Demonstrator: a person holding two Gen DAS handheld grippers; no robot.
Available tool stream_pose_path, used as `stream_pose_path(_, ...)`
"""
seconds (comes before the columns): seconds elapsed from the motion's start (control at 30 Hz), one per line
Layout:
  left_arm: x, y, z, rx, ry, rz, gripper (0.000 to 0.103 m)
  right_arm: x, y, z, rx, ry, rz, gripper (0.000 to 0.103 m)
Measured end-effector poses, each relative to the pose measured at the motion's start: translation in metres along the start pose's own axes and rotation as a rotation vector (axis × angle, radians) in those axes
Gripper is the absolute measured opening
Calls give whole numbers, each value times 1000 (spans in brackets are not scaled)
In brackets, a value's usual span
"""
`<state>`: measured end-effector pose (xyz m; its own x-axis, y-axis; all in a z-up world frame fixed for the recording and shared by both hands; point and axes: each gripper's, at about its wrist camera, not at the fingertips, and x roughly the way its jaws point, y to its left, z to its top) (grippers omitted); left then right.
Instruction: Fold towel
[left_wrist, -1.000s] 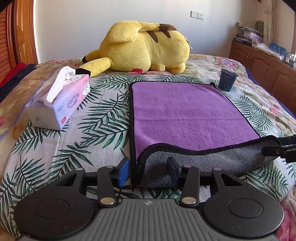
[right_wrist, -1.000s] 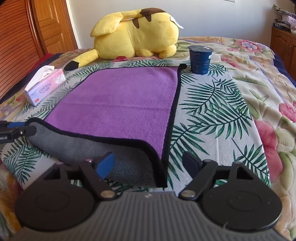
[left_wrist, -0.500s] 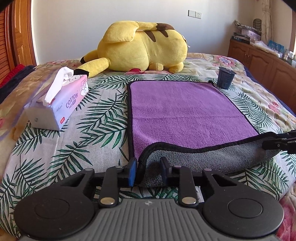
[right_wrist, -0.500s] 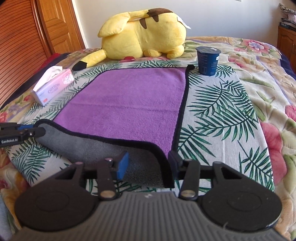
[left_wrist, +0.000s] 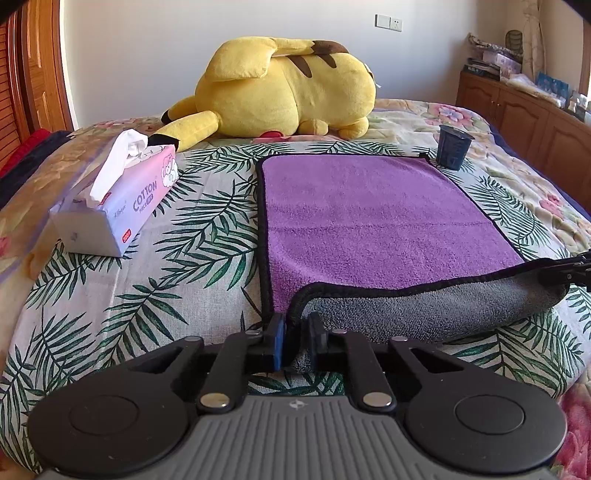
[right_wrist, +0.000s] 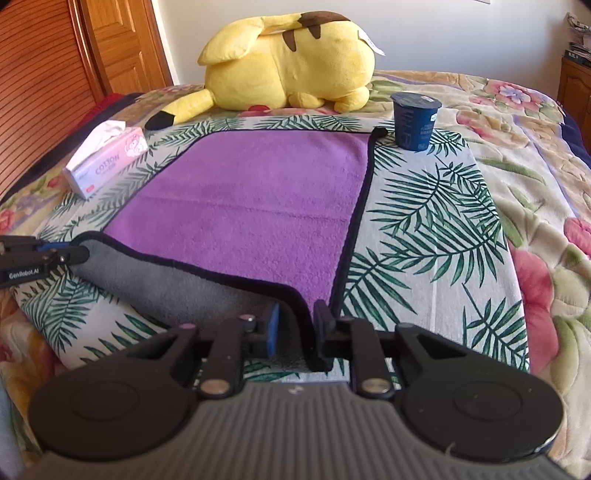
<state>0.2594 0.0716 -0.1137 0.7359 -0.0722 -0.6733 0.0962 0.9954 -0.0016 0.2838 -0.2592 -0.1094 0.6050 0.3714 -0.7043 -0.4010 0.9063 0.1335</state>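
Purple towel (left_wrist: 376, 221) stretches away from me on the bed (left_wrist: 207, 236); my left tool (left_wrist: 294, 341) and right tool (right_wrist: 295, 332) each clamp a near corner, far edge straight ahead.

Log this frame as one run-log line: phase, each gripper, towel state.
phase: grasp near corners | left gripper: shut on towel | right gripper: shut on towel | towel: flat on bed, near edge curled up, grey underside showing

Towel (left_wrist: 376, 218) purple, grey underside; plush (left_wrist: 288, 85) yellow
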Motion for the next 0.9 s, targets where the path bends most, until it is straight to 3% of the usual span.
stream_pose_path(0.07, -1, 0, 0, -4, -8, -3, 0, 0, 1, 0, -6, -2, 0, 9)
stream_pose_path(0.27, -7, -2, 3, -2, -38, -3, 0, -3, -1, 1, 0, -28, 3, 5)
stream_pose_path(0.57, -18, -3, 9, -10, -106, -14, 0, -10, -1, 4, 9, -91, 5, 4)
stream_pose_path(0.9, -22, -3, 13, -13, -129, -15, 0, -12, 0, 5, -1, -122, -1, 4)
